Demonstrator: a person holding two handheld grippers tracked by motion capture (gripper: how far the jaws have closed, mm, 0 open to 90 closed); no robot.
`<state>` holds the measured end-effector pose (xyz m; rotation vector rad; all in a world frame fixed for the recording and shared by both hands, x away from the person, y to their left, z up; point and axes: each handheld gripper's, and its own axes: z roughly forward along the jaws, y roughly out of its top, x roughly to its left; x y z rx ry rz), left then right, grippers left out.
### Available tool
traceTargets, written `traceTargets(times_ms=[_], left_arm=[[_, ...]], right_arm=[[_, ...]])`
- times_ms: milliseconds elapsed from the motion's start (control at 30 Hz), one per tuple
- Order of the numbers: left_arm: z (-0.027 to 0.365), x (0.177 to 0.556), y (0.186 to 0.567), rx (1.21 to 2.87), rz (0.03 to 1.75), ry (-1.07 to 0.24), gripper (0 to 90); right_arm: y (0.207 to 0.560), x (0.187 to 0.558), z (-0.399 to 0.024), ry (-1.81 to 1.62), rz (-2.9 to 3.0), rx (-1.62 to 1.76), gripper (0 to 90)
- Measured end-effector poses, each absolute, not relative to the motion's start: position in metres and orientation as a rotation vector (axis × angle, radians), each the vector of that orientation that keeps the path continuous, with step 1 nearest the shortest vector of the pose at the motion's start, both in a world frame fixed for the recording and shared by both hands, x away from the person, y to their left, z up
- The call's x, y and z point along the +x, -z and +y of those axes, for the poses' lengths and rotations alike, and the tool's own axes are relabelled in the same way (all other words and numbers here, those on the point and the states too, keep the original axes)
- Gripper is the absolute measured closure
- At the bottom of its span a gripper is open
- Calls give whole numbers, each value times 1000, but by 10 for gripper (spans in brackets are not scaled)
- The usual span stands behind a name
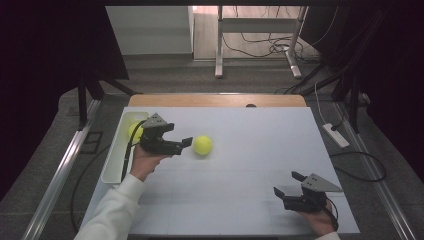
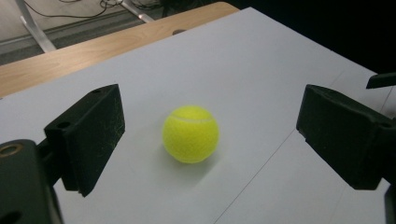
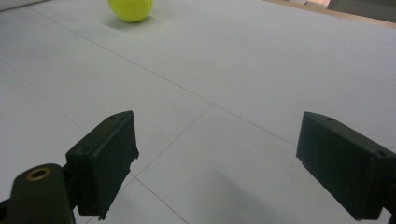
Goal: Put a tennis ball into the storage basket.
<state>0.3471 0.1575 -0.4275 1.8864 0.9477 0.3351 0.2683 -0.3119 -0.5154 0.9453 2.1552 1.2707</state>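
A yellow tennis ball point(image 1: 203, 145) lies on the white table top point(image 1: 240, 190), left of centre. My left gripper point(image 1: 181, 136) hovers just left of the ball and points at it, jaws open. In the left gripper view the ball point(image 2: 190, 134) sits on the table a little ahead of the gripper point(image 2: 212, 114), between the lines of the two wide jaws and touching neither. My right gripper point(image 1: 286, 183) rests low at the front right, open with nothing between its jaws. In the right gripper view point(image 3: 217, 135) the ball point(image 3: 130, 9) lies far off at the top edge.
A long white tray point(image 1: 114, 155) stands along the table's left edge. A second yellow ball point(image 1: 134, 131) lies in it, partly behind the left gripper. A wooden strip point(image 1: 215, 100) borders the far edge. Cables and table legs lie on the floor beyond.
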Motion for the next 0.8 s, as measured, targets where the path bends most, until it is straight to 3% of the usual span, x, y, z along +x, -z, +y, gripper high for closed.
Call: traceTargets(times_ms=[800], left_arm=[[140,370,445,1961,1001,-320,88]], right_arm=[[516,268,-312,-1260,2158,946,122]])
